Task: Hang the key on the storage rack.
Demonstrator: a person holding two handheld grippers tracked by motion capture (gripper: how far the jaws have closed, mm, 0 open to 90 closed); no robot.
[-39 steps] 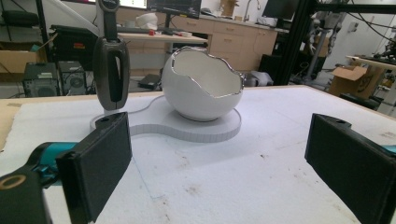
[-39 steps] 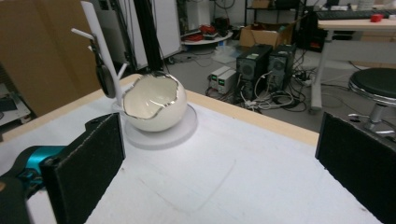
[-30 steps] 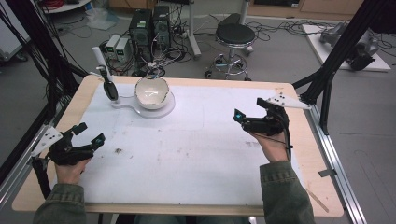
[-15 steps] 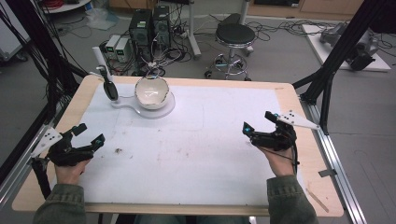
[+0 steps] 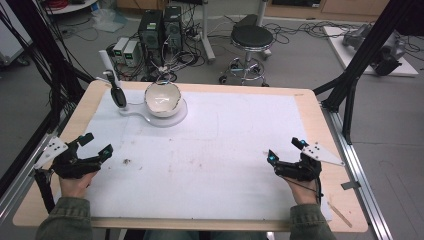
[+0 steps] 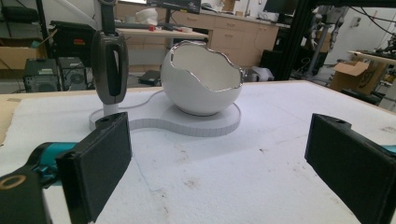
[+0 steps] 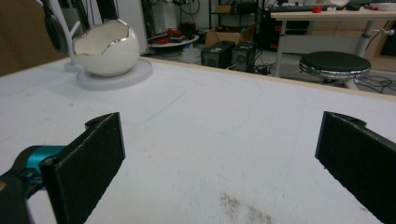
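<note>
The left gripper rests low over the white mat, jaws spread wide with nothing between them; the bowl stands on its base straight ahead of the jaws, well apart from them. The right gripper also has its jaws wide apart and empty, the bowl lying far ahead, off its left jaw.

Overhead plus two low claw-mounted views
</note>
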